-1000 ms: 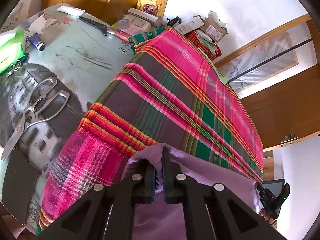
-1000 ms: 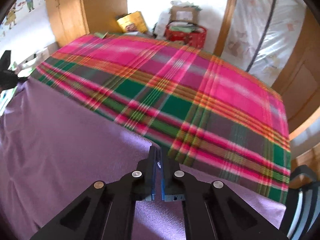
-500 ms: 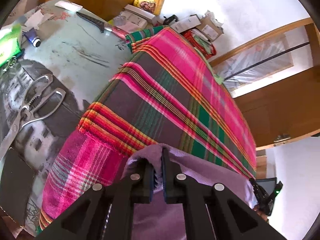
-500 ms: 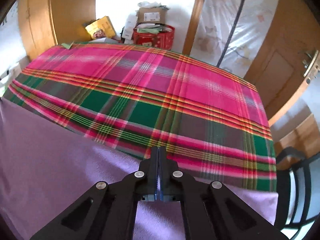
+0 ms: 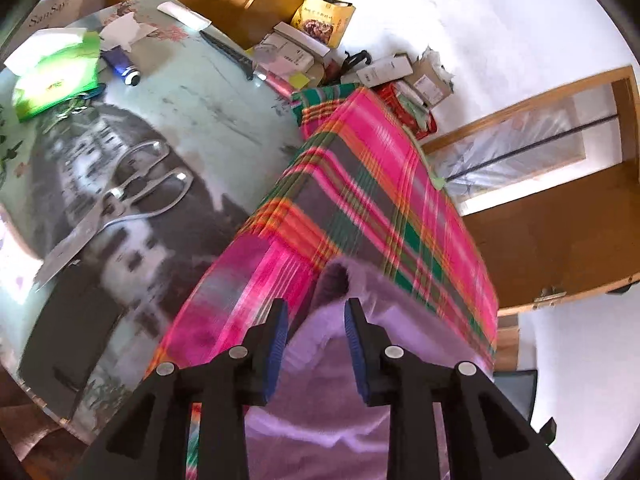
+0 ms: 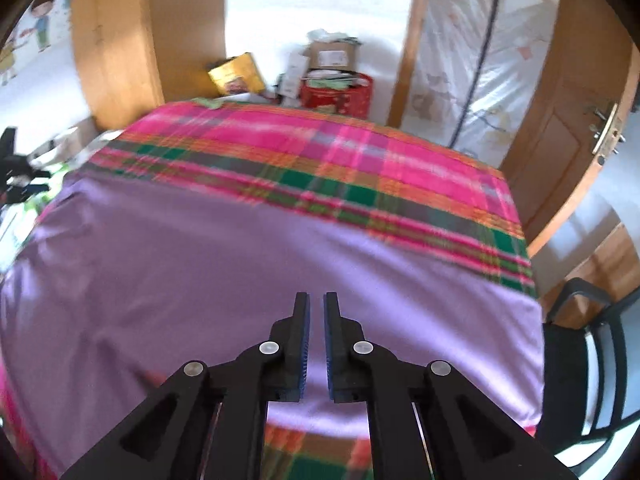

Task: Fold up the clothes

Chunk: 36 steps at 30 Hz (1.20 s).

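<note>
We have just opened both hand-held grippers, left (image 5: 316, 344) wider than right (image 6: 316, 340), releasing the purple cloth (image 6: 240, 264): fold laid.

Your lilac garment (image 6: 240, 264) lies spread flat on the plaid blanket (image 6: 320, 152), covering its near half, corner curled.

The purple cloth (image 6: 240, 280) looks smooth and soft, the plaid blanket (image 5: 360, 200) looks woven, and the scissors (image 5: 120, 204) are shiny metal.

Home: plaid blanket (image 6: 320, 152) on table, wood doors (image 6: 560, 140), kid wall stickers (image 6: 24, 40).
</note>
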### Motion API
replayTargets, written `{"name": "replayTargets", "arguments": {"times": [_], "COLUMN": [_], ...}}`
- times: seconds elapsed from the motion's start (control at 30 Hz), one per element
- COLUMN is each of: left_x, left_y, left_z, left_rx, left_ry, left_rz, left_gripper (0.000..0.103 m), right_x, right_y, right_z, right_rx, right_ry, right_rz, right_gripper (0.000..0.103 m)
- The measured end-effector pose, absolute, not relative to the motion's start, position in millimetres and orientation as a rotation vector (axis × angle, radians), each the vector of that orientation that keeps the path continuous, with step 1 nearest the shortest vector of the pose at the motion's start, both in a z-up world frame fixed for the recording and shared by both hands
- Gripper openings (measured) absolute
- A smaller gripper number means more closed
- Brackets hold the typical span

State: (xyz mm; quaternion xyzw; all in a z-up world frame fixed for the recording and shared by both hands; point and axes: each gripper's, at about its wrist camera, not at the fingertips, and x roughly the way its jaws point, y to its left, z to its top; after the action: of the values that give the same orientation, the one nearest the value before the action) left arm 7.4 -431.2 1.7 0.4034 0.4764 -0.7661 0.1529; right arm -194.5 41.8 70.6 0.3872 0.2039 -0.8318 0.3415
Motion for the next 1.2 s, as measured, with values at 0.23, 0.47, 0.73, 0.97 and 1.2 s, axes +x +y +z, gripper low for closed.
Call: {"name": "replayTargets", "arguments": {"times": [0.23, 0.47, 0.73, 0.97, 1.2], "left_x": [47.9, 73.1, 78.3, 75.0, 86.3], "left_y": [-385.9, -318.5, -260.3, -256.5, -269.2], "left_z": [17.3, 24.0, 5.8, -6.7, -20.4], "left_rx": [1.224, 1.338, 1.542, 1.595, 1.574], "left_ry": [1.281, 1.138, 1.001, 0.996, 1.158], "left_rz": [-2.317, -2.457, -2.533, -2.547, -2.541], "left_gripper": [0.03, 0.03, 0.03, 0.03, 0.03], "right_x": [-117.9, -84.7, -93.7, -89.3, -89.9], "right_y": [61.0, 31.6, -26.2, -58.9, -85.2], "right_z": [77.8, 43.2, 10.8, 11.6, 11.0], "right_rx": [0.988, 1.038, 1.066, 1.026, 0.997], "right_ry": [0.596, 0.591, 0.531, 0.532, 0.462], "right_rz": [-2.06, -1.919, -1.848, -1.754, -1.731], "right_gripper": [0.012, 0.023, 0.037, 0.042, 0.052]}}
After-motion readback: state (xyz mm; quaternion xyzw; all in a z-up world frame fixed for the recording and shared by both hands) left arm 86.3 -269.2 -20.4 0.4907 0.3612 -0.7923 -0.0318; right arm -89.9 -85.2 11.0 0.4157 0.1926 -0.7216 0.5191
